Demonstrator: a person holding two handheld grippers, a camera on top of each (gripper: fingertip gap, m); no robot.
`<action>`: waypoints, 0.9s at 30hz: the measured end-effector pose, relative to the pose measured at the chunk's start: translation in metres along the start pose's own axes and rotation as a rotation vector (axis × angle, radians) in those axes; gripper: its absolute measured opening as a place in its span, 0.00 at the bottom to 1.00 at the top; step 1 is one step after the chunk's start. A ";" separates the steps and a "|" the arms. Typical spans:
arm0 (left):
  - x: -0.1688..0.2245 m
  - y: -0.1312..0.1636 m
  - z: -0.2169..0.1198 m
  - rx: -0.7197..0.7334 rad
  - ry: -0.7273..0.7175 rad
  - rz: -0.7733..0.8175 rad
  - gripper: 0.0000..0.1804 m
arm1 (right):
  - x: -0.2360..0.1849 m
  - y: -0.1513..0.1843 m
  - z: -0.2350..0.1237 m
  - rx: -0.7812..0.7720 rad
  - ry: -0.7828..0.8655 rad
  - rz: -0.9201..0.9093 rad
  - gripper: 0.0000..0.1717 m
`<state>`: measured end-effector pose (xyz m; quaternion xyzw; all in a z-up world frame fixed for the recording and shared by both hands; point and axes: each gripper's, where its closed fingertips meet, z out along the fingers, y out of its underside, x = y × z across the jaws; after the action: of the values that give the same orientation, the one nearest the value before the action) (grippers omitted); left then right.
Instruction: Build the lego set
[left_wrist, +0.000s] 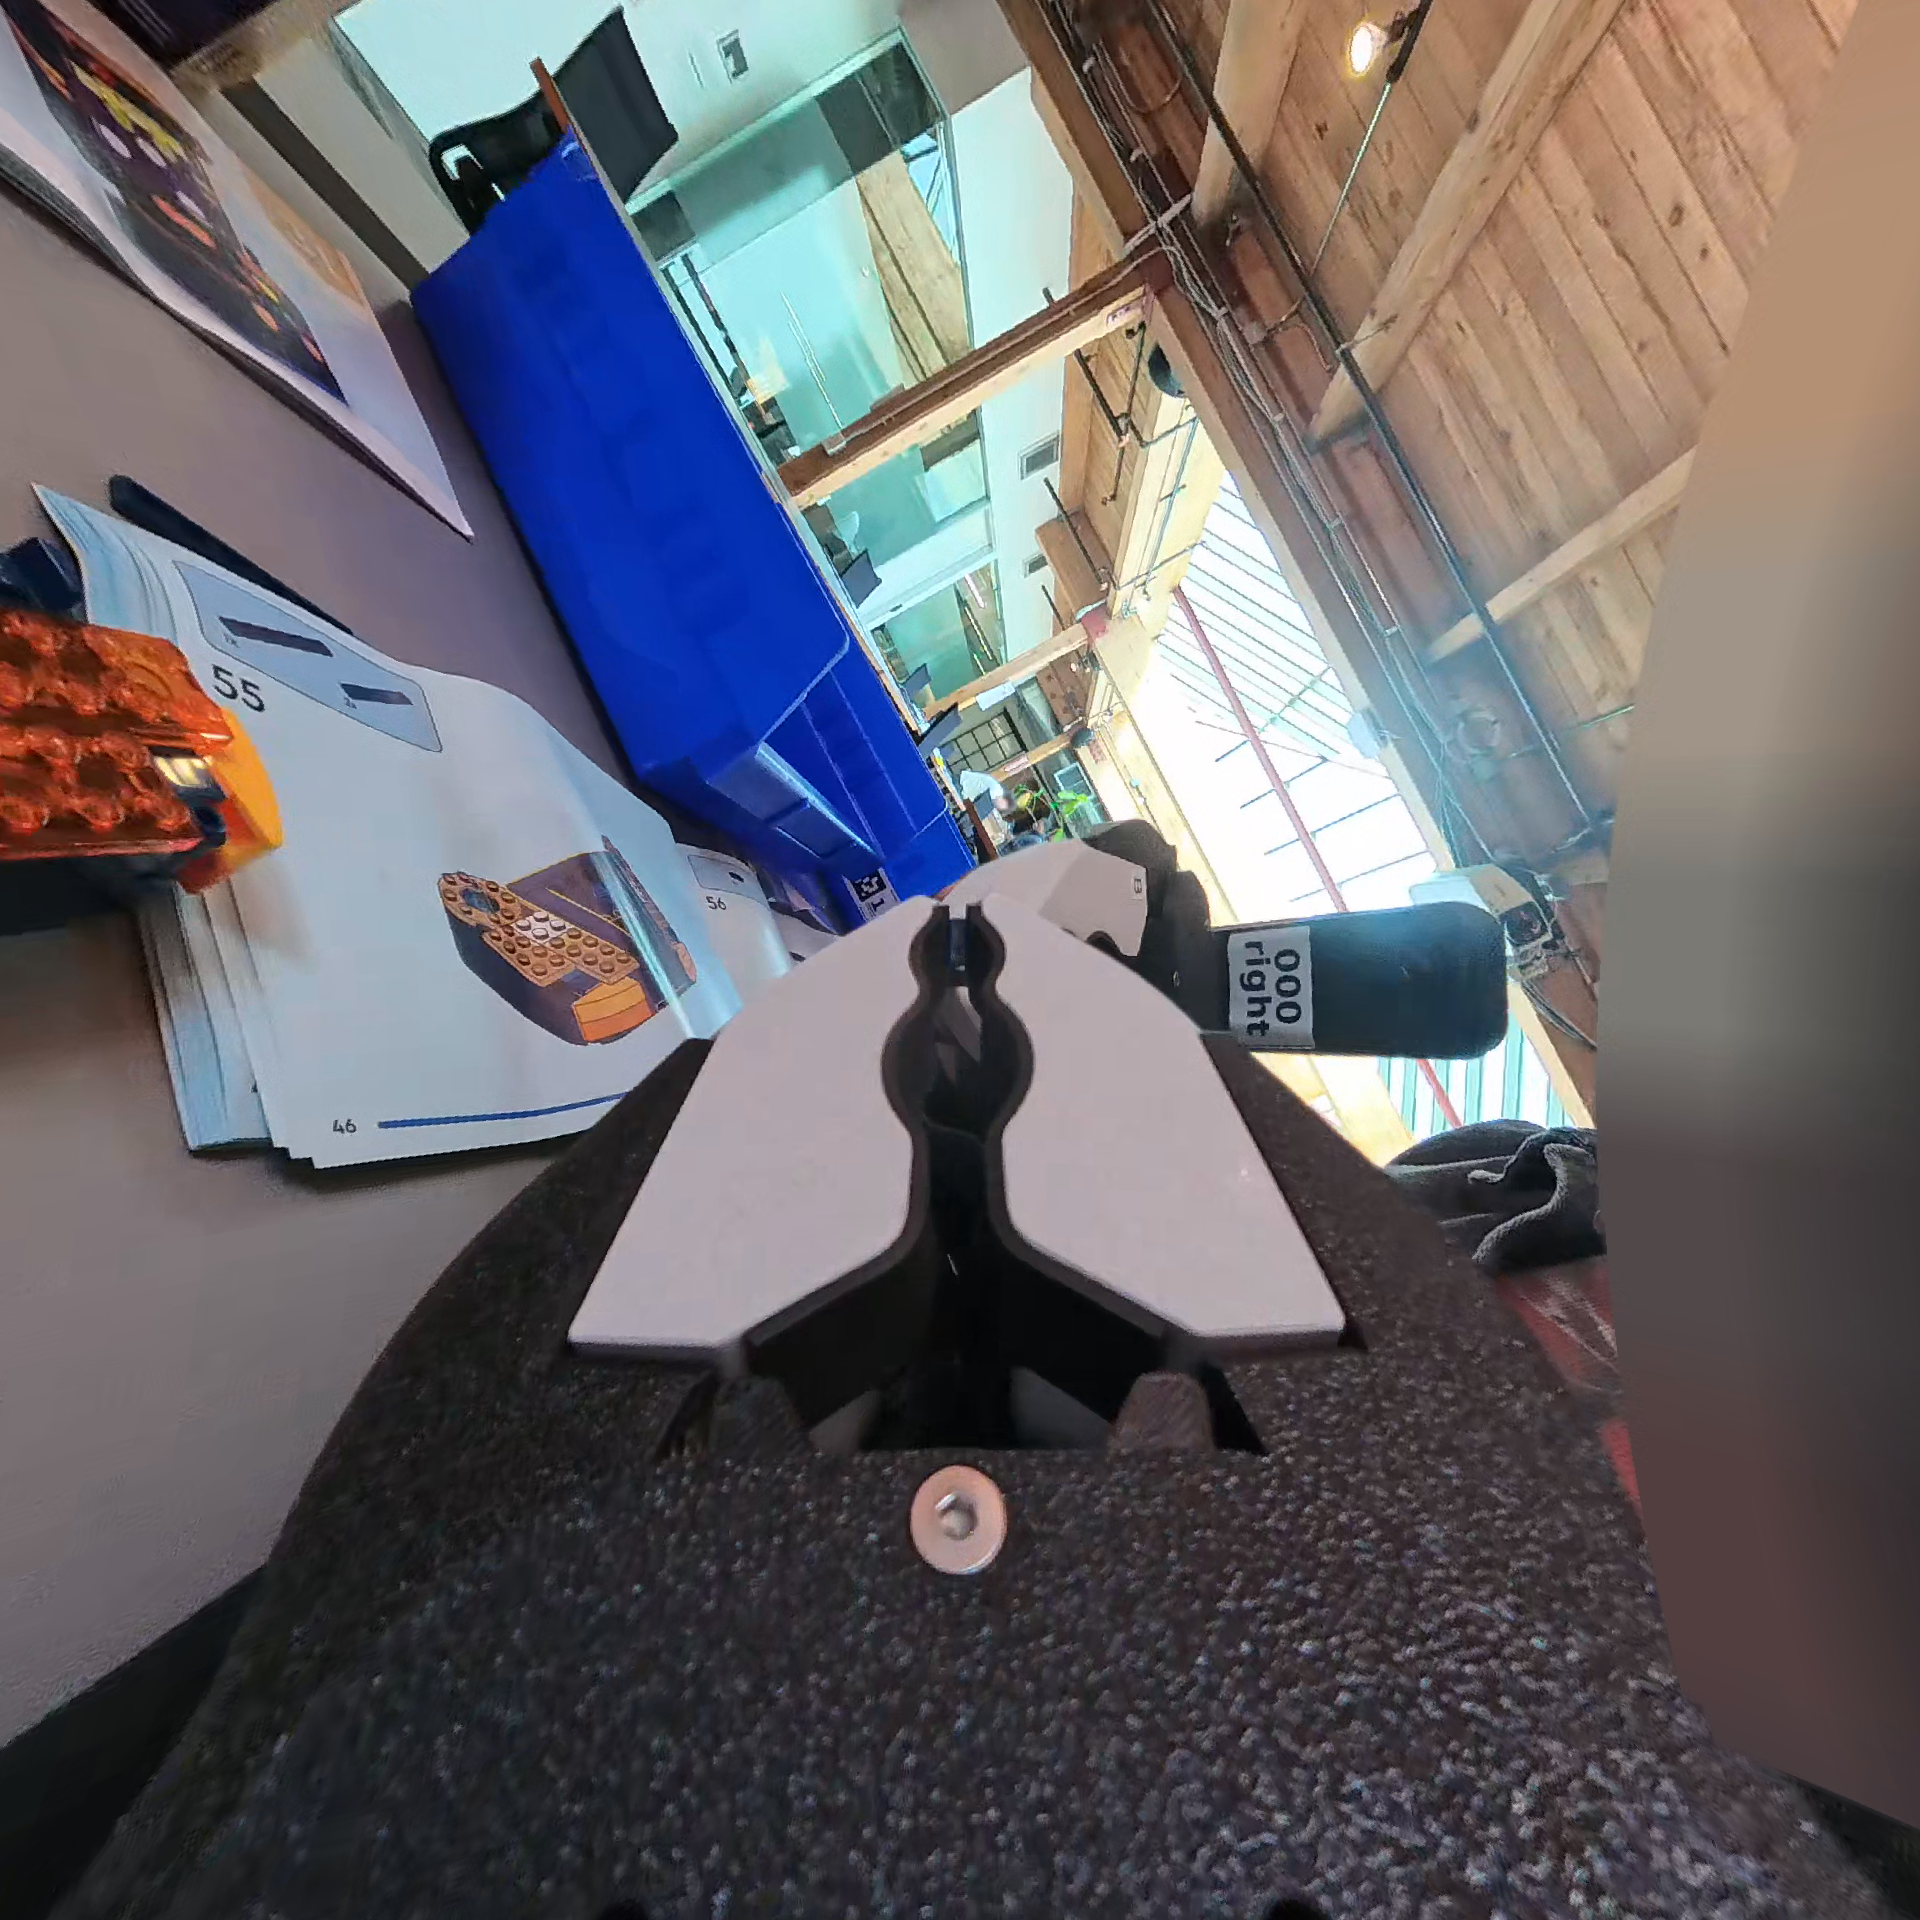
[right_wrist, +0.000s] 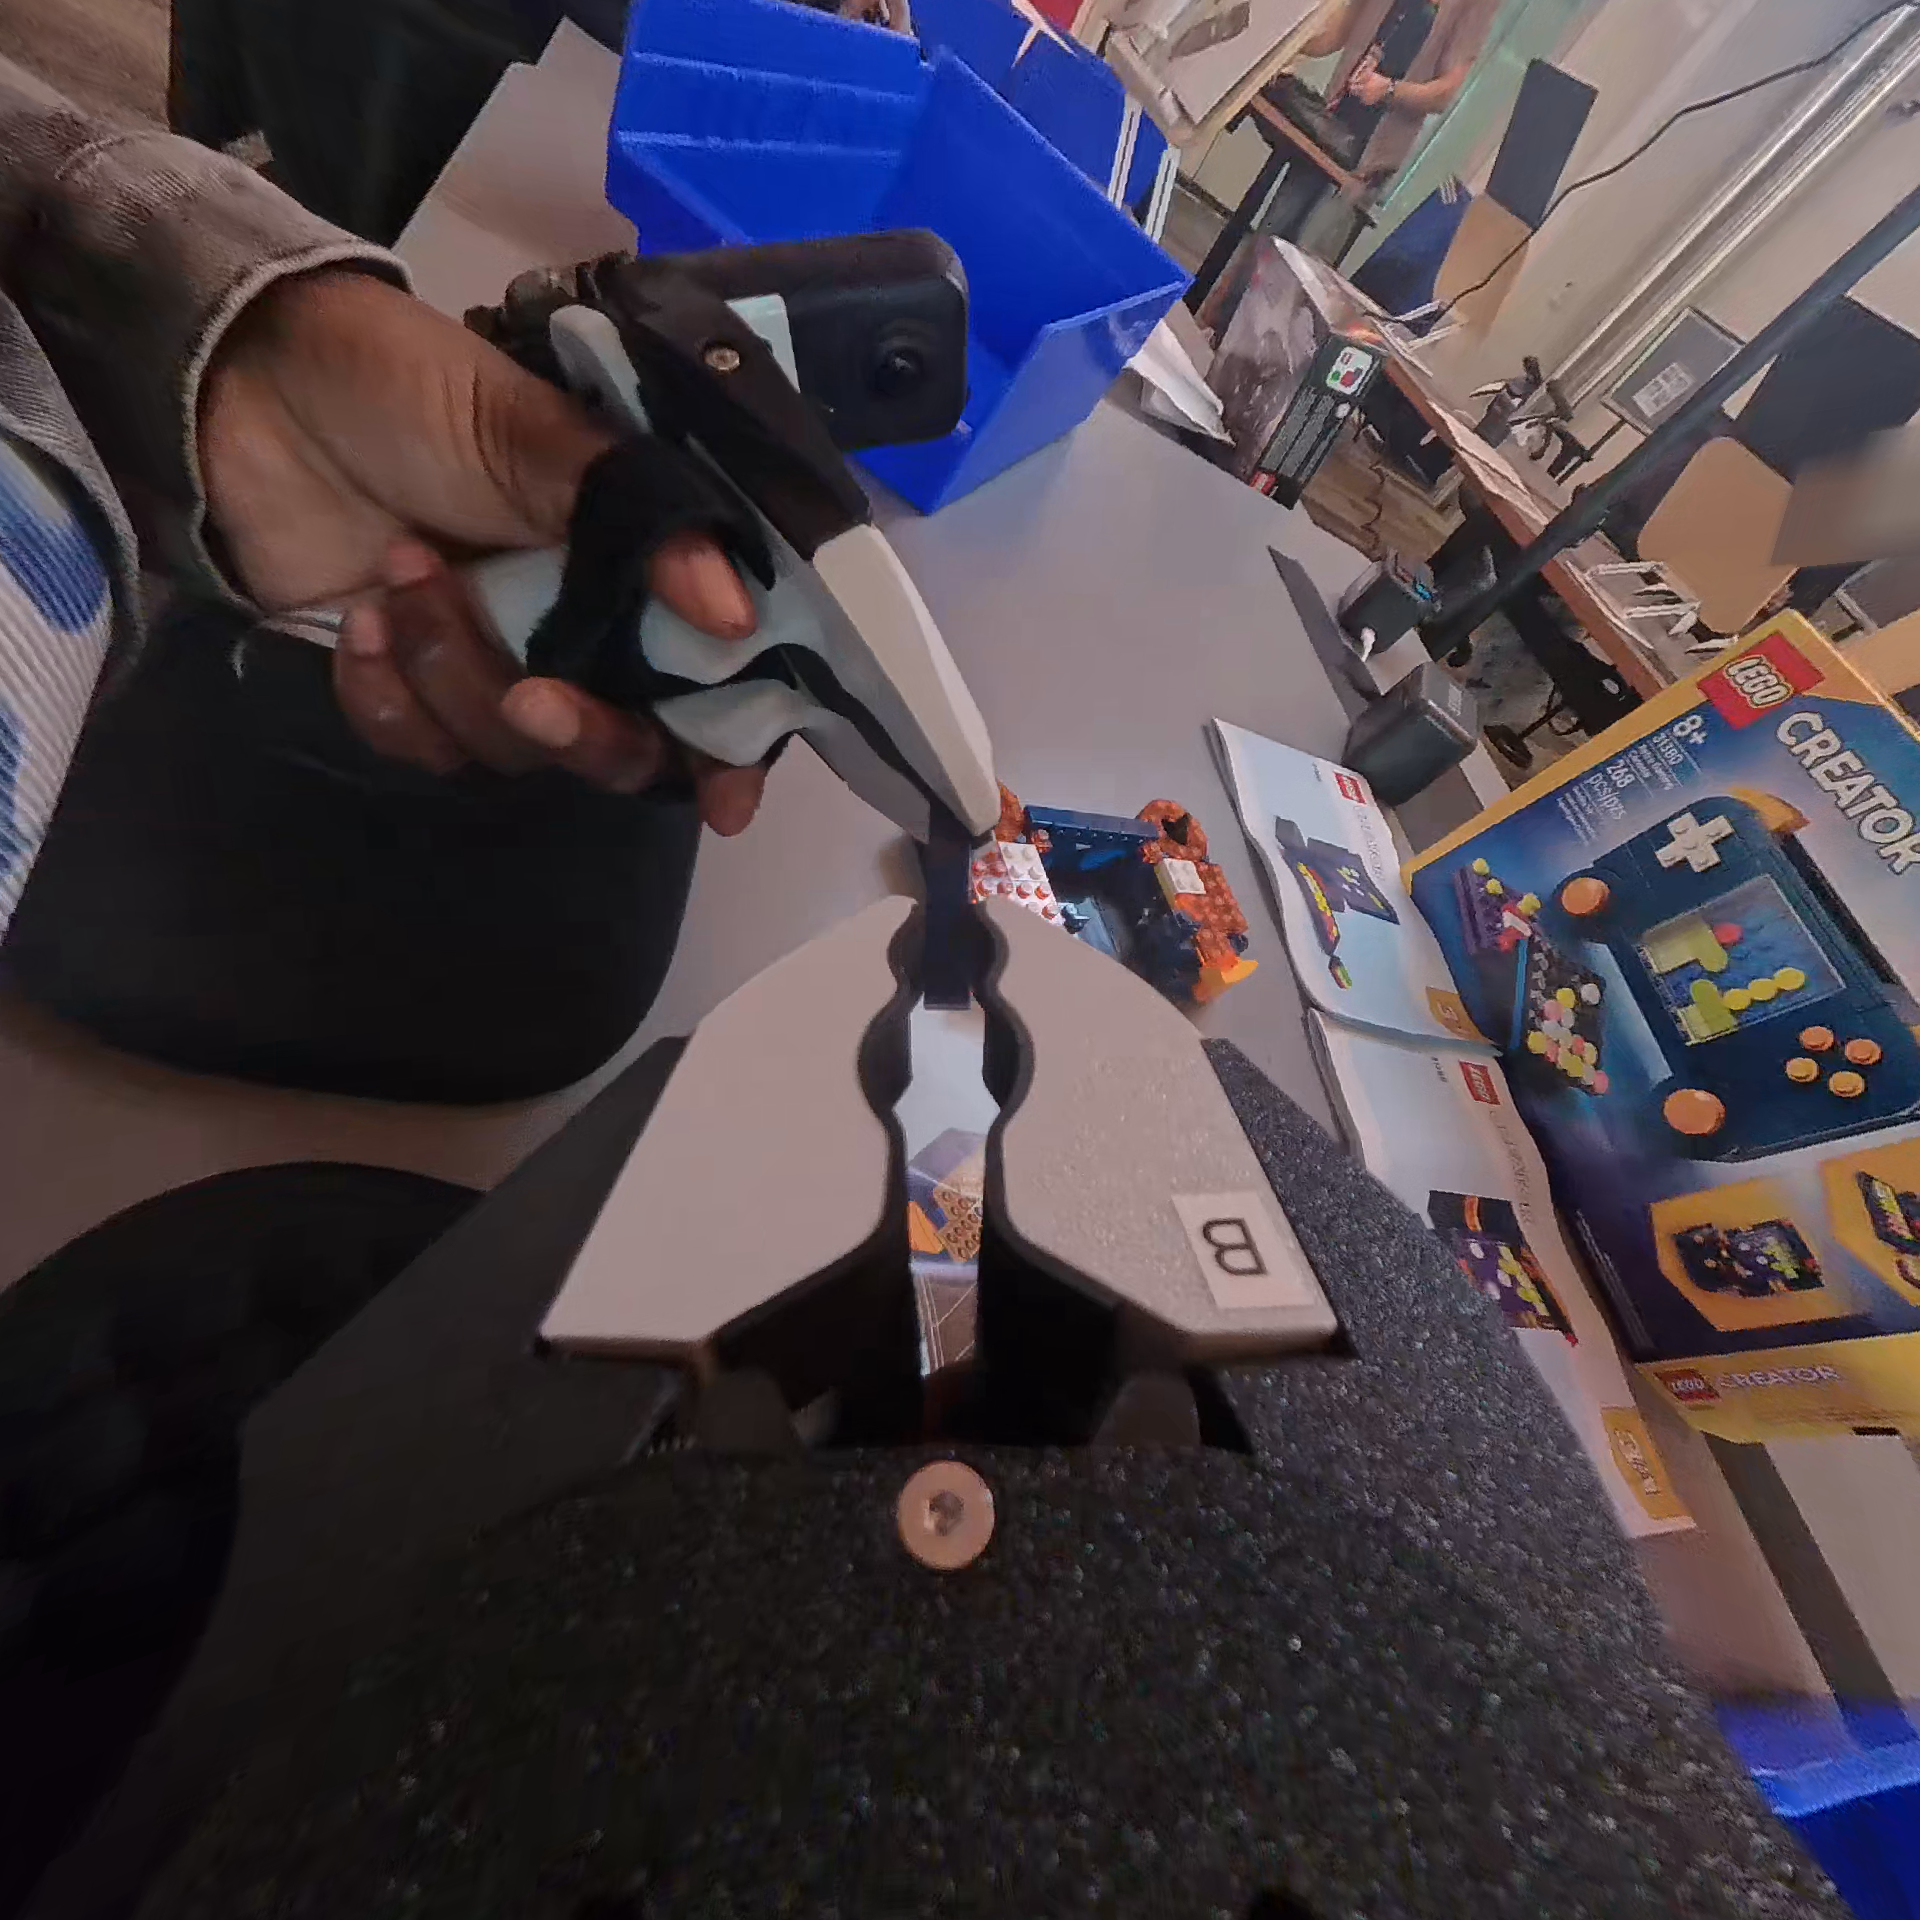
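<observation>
Our left hand-held gripper (right_wrist: 951, 831) is clenched on the upper end of a thin dark-blue strip (right_wrist: 945, 935), its grey fingers (right_wrist: 925, 707) coming down on it from the upper left in the right wrist view, with a hand (right_wrist: 416, 540) wrapped round its handle. Our right hand-held gripper (right_wrist: 948, 971) meets the same strip from below: the lower end sits between its two tips, and the pads look closed against its sides, so both appear to grasp the one piece at once. The strip's long axis runs nearly along the right gripper's fingers and straight up into the left gripper's tips, so the two grippers face each other with only the strip's short middle showing between them. In the left wrist view we see just a sliver of dark blue (left_wrist: 956, 940) pinched at the tips, with the right hand-held gripper (left_wrist: 1039, 883) close behind and to the right. Both are lifted clear of the grey bench (right_wrist: 1091, 623). Beyond the tips, just past the strip, sits a part-built brick model (right_wrist: 1143, 883) in orange and dark blue. Farther right lie instruction booklets (right_wrist: 1330, 862) and a yellow-edged box (right_wrist: 1714, 987); an open booklet (left_wrist: 416, 831) lies beneath. Blue bins (right_wrist: 883, 208) stand at the far edge, well apart from the grasp.
</observation>
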<state>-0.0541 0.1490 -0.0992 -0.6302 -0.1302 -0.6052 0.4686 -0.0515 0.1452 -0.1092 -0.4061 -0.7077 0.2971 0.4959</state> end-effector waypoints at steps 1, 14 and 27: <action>0.000 0.001 0.001 -0.011 0.000 0.011 0.01 | 0.000 0.001 -0.001 0.002 -0.009 0.015 0.05; 0.015 0.066 0.001 -0.545 0.120 0.997 0.22 | -0.053 0.019 -0.054 0.092 -0.108 0.349 0.05; 0.010 0.092 0.014 -0.726 0.230 1.084 0.04 | -0.057 0.022 -0.057 0.093 -0.231 0.499 0.05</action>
<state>0.0243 0.1066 -0.1279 -0.6557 0.4686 -0.3529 0.4753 0.0191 0.1078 -0.1349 -0.5080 -0.6232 0.4866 0.3417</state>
